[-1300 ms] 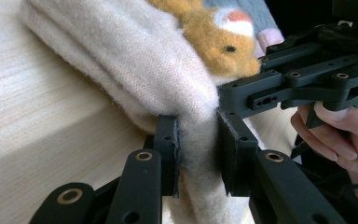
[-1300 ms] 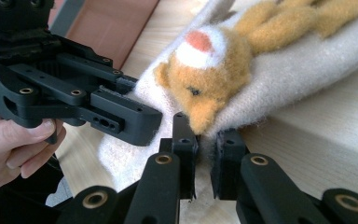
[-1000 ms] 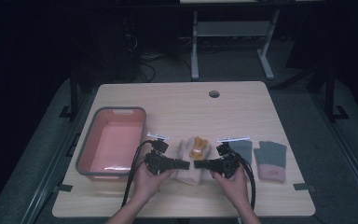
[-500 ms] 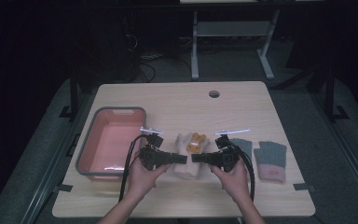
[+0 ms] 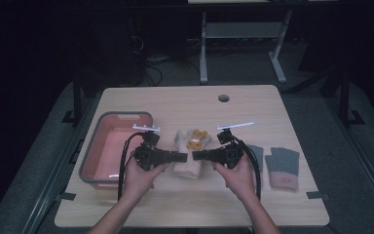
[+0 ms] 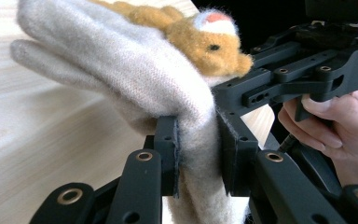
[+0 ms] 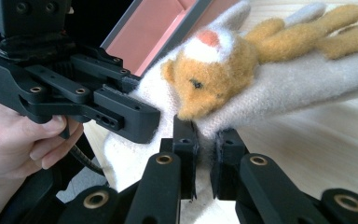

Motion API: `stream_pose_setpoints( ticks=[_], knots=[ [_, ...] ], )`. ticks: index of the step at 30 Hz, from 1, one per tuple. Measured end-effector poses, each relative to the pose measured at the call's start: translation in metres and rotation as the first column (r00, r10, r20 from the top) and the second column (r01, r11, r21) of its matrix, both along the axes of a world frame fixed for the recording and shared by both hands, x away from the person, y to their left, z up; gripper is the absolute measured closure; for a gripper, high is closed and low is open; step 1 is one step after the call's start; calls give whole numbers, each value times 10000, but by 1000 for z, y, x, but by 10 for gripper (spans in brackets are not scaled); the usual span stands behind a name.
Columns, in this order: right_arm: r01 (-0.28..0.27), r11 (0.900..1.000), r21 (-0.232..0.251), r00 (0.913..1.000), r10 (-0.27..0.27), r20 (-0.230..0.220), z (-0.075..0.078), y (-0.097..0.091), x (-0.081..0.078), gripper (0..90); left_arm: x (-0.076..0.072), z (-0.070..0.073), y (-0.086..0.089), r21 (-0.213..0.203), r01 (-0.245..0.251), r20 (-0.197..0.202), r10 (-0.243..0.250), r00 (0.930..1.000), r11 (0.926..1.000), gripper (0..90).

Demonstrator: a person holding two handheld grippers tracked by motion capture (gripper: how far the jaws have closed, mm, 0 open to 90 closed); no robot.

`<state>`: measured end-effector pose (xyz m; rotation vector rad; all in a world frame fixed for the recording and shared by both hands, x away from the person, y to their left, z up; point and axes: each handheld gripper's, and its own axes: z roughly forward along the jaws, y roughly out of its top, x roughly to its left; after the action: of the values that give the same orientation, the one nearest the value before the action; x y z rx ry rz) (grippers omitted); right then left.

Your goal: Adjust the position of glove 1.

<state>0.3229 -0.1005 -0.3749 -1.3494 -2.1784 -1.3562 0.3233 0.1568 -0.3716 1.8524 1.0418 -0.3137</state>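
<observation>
Surface first: it carries a pink bin on your left, a pair of grey gloves on your right, and the cream glove between your two hands, near the middle.

That cream glove, with an orange plush animal on its back, runs lengthwise away from you: cuff toward your side, fingers pointing to the far edge. You hold it at the cuff end from both sides. Your left hand-held gripper comes in from the left, your right hand-held gripper from the right, their tips almost meeting over the cuff.

In the left gripper view, the left hand-held gripper's jaws are pinched narrow on a fold of the cream knit, which drapes over and hangs down between them. In the right gripper view, the right hand-held gripper is likewise clamped tight on the knit just under the plush animal's head.

The bin lies to the left of the glove, with its long side parallel to the glove's long axis. So, by my reading, any carry toward it goes sideways to your left, the left hand leading as the nearer one and the right hand following across. Both hands stand about equally near the glove itself; the fingers end seems to trail low, close to the surface.
</observation>
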Motion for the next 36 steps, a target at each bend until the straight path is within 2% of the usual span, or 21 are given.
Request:
stream_pose_setpoints(
  ticks=[6, 21, 27, 31, 36],
  knots=[
    [-269, 9995, -142, 9996, 270, 32, 8, 11, 7, 824, 2, 5, 12, -101, -155, 59, 156, 9999, 9998, 715],
    [-673, 9977, -28, 9975, 674, 235, 29, 36, 25, 824, 10, 29, 37, -46, -430, 352, 431, 9985, 9991, 715],
    [-849, 9963, -134, 9949, 855, 535, 37, 48, 32, 824, 14, 37, 49, -102, -542, 343, 545, 9979, 9985, 715],
    [-967, 9953, -71, 9942, 969, 459, 43, 57, 36, 824, 16, 42, 59, -163, -648, 360, 654, 9972, 9978, 716],
    [-1093, 9940, -89, 9924, 1096, 567, 49, 69, 40, 823, 17, 47, 71, -120, -787, 462, 791, 9958, 9968, 716]
  ],
)
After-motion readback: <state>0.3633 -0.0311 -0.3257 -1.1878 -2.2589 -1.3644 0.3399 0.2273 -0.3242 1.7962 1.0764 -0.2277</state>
